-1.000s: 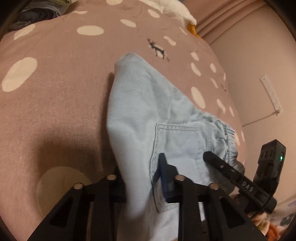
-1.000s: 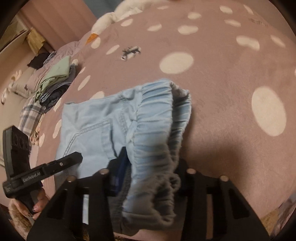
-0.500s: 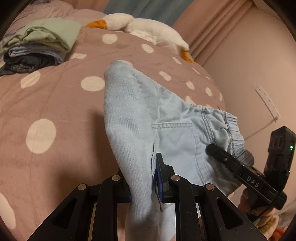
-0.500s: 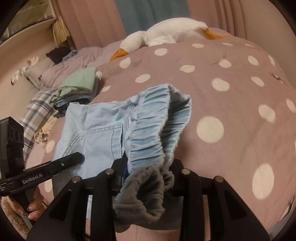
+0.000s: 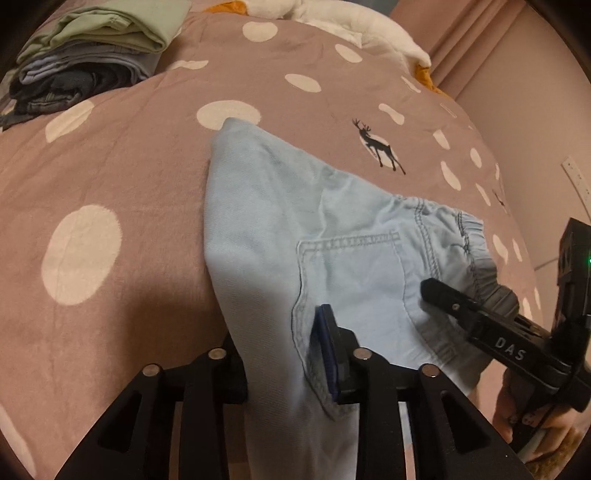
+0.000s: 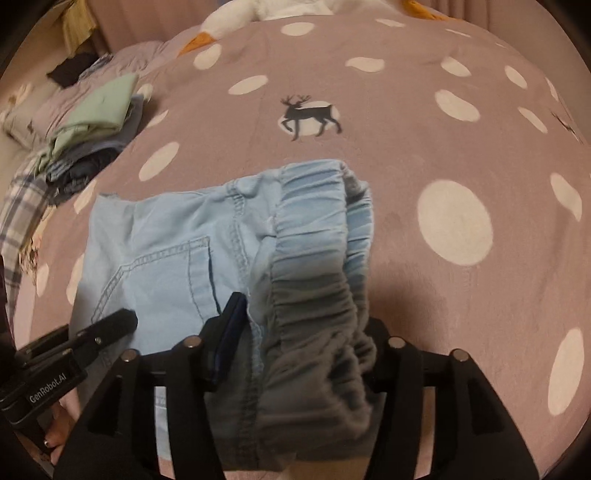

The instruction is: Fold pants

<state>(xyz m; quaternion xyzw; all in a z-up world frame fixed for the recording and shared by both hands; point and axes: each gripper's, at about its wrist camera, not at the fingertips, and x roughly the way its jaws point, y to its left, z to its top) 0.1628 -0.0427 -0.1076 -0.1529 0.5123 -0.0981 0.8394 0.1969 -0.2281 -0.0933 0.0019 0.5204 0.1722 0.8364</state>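
Light-blue pants (image 5: 332, 236) mid-frame on dotted bedspread (image 5: 110, 166); left gripper (image 5: 284, 350) clamped on the leg side, right gripper (image 6: 299, 343) clamped on waistband (image 6: 317, 280). Folded clothes stack (image 5: 88, 48) upper left.

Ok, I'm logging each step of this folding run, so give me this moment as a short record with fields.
garment: light blue pants, held by both grippers above the bed
left gripper: shut on the pants near the back pocket
right gripper: shut on the elastic waistband
surface: pink bedspread with white dots and a deer print
nearby: stack of folded clothes, white plush goose at the far end
fold state: in progress, pants bunched
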